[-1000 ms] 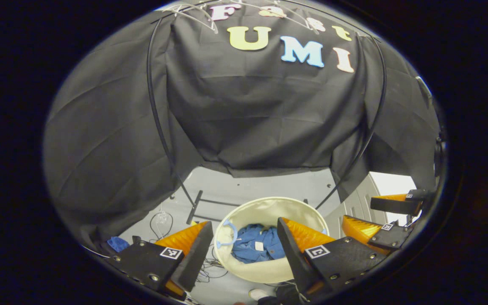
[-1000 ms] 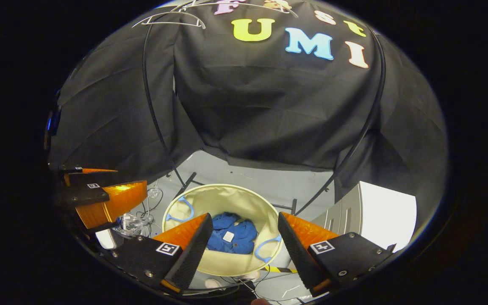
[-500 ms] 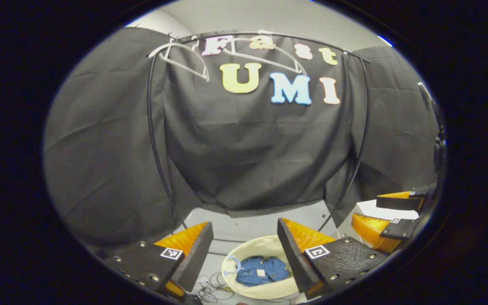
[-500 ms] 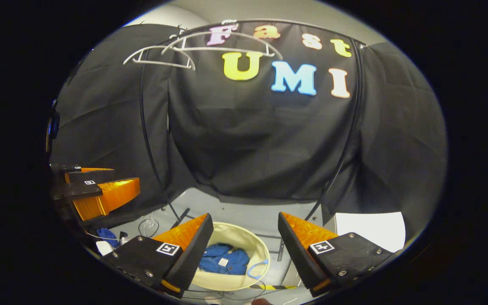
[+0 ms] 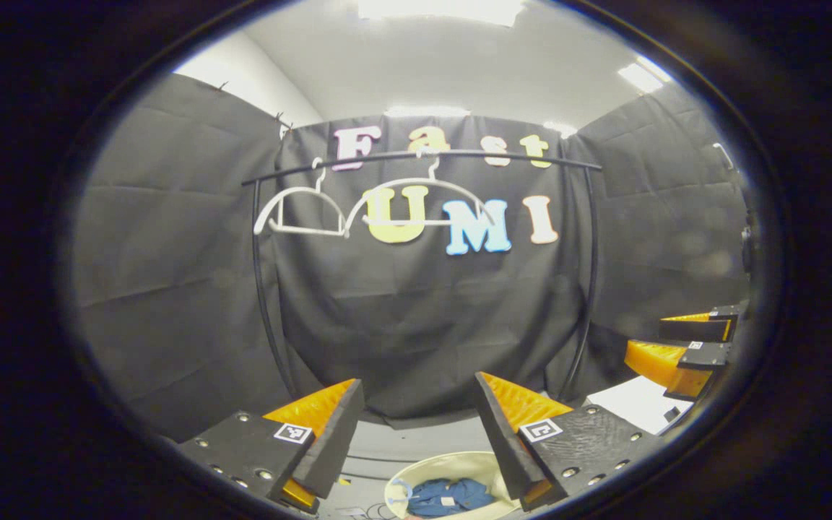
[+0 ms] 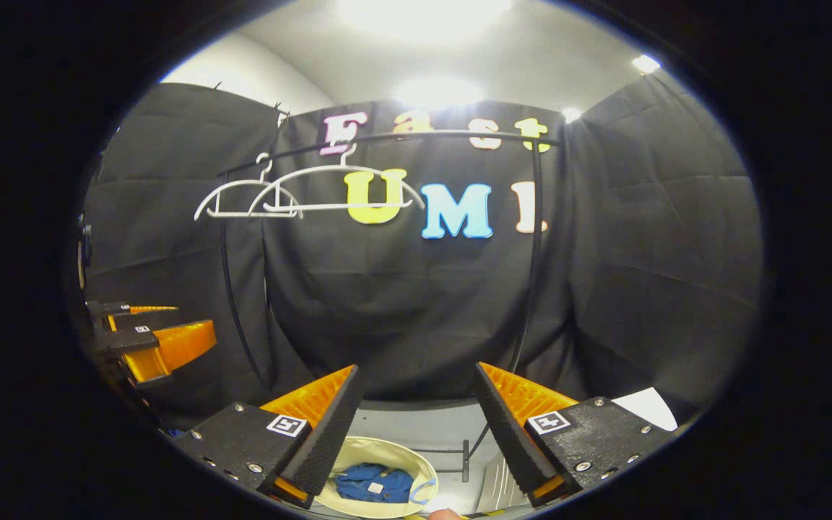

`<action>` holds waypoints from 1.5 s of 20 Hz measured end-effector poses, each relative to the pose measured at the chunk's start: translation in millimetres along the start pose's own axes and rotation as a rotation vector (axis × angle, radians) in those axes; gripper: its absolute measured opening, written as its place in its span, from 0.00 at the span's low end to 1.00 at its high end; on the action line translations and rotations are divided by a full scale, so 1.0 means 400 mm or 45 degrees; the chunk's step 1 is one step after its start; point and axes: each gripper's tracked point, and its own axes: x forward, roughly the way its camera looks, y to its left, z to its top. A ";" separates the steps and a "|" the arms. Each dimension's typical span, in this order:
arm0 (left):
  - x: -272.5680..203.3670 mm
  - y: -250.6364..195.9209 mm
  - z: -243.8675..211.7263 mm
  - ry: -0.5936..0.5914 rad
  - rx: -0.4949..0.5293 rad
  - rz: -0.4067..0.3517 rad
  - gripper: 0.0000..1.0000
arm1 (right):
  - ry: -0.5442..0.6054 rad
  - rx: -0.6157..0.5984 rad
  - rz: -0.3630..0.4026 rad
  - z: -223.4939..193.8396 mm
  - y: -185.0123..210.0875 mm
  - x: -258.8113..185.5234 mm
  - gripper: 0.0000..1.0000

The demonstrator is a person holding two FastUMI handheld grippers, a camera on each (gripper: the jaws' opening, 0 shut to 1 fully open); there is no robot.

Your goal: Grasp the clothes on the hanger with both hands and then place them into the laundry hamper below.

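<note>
while both spread wide and empty, blue clothes (image 5: 446,496) in hamper (image 5: 416,469) below left gripper (image 5: 416,426) and right gripper (image 6: 416,419)

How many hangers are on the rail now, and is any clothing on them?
2. Both hang bare, overlapping, toward the rail's left end: the left hanger, then the right hanger. The blue clothes lie in the hamper below.
</note>
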 end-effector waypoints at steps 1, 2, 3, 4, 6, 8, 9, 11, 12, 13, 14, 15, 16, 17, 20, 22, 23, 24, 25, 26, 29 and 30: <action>-0.021 -0.010 0.031 -0.030 0.009 0.001 0.89 | -0.030 0.007 -0.003 0.025 -0.015 -0.018 0.94; -0.053 -0.016 0.056 -0.062 0.017 0.002 0.89 | -0.066 0.010 -0.004 0.051 -0.028 -0.040 0.94; -0.082 -0.024 0.082 -0.093 0.020 0.004 0.89 | -0.099 0.010 -0.016 0.073 -0.045 -0.061 0.94; -0.110 -0.033 0.107 -0.121 0.018 0.003 0.89 | -0.125 0.012 -0.024 0.091 -0.063 -0.084 0.95; -0.163 -0.045 0.125 -0.155 0.005 0.008 0.89 | -0.163 0.015 -0.040 0.109 -0.093 -0.144 0.93; -0.193 -0.053 0.135 -0.164 -0.006 0.025 0.88 | -0.199 0.004 -0.062 0.117 -0.127 -0.188 0.93; -0.207 -0.062 0.136 -0.167 -0.015 0.030 0.88 | -0.215 -0.006 -0.074 0.120 -0.142 -0.200 0.93; -0.240 -0.073 0.144 -0.177 -0.024 0.041 0.88 | -0.231 -0.014 -0.100 0.117 -0.170 -0.218 0.95; -0.254 -0.068 0.143 -0.186 -0.016 0.048 0.88 | -0.236 -0.005 -0.111 0.114 -0.179 -0.226 0.95; -0.267 -0.066 0.142 -0.188 -0.006 0.060 0.88 | -0.241 0.007 -0.115 0.112 -0.187 -0.239 0.95; -0.279 -0.067 0.146 -0.197 -0.004 0.067 0.88 | -0.240 0.016 -0.120 0.108 -0.192 -0.247 0.95; -0.284 -0.069 0.147 -0.203 -0.007 0.067 0.88 | -0.240 0.019 -0.122 0.103 -0.198 -0.258 0.95; -0.289 -0.068 0.146 -0.203 -0.010 0.072 0.88 | -0.241 0.019 -0.124 0.104 -0.202 -0.262 0.95; -0.295 -0.067 0.146 -0.202 -0.013 0.078 0.88 | -0.241 0.015 -0.125 0.103 -0.208 -0.262 0.95; -0.296 -0.069 0.153 -0.203 -0.020 0.088 0.88 | -0.251 0.006 -0.121 0.115 -0.215 -0.254 0.95; -0.299 -0.067 0.159 -0.207 -0.010 0.098 0.88 | -0.246 0.001 -0.119 0.112 -0.217 -0.254 0.95; -0.302 -0.069 0.163 -0.211 -0.009 0.098 0.88 | -0.246 -0.001 -0.118 0.112 -0.217 -0.258 0.95; -0.303 -0.071 0.164 -0.212 -0.009 0.097 0.88 | -0.249 -0.005 -0.118 0.115 -0.218 -0.259 0.95; -0.303 -0.069 0.164 -0.212 -0.009 0.100 0.88 | -0.250 -0.010 -0.117 0.115 -0.220 -0.259 0.95; -0.301 -0.067 0.168 -0.217 -0.011 0.103 0.88 | -0.252 -0.013 -0.114 0.118 -0.222 -0.259 0.95; -0.296 -0.072 0.175 -0.218 -0.021 0.103 0.88 | -0.265 -0.018 -0.112 0.133 -0.224 -0.244 0.95; -0.296 -0.070 0.173 -0.219 -0.021 0.105 0.88 | -0.269 -0.019 -0.111 0.137 -0.221 -0.239 0.95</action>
